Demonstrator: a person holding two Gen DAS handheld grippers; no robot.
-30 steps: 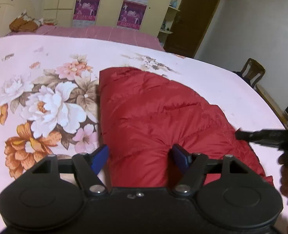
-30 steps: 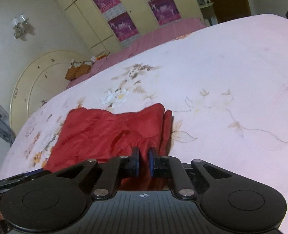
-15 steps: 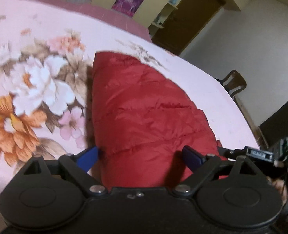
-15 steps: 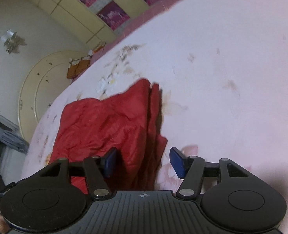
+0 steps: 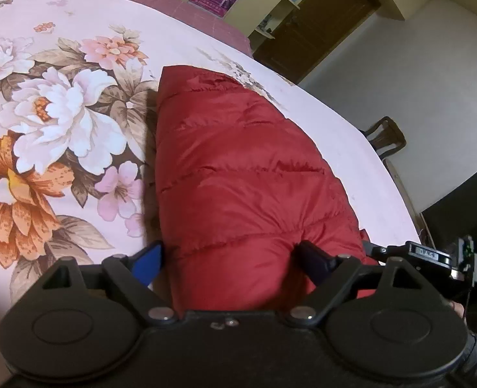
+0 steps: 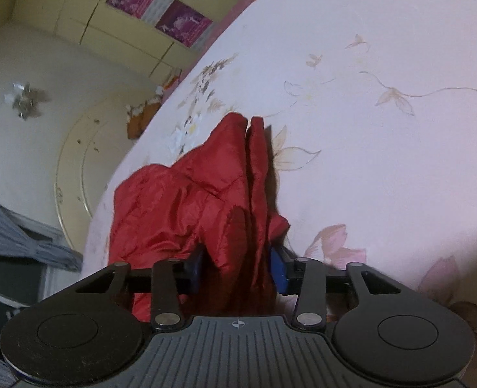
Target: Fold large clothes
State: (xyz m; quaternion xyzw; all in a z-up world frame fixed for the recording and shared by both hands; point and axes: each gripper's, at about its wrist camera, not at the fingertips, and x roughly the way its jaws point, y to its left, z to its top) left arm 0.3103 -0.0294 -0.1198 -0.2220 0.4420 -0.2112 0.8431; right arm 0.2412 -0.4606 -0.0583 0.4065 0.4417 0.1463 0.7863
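Left wrist: left claw [image 5: 228, 265] spread wide, straddling red down jacket [image 5: 238, 174] folded on floral bed sheet [image 5: 60, 129]. Right wrist: right claw [image 6: 237, 268] apart around jacket's edge layers [image 6: 254, 194]; could slip, unfolding bundle.

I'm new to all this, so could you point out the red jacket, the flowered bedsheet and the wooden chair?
red jacket [image 5: 248, 174]: left wrist view, middle of its quilted top.
flowered bedsheet [image 5: 57, 119]: left wrist view, on the big white flower.
wooden chair [image 5: 385, 135]: left wrist view, its backrest beyond the bed's edge.
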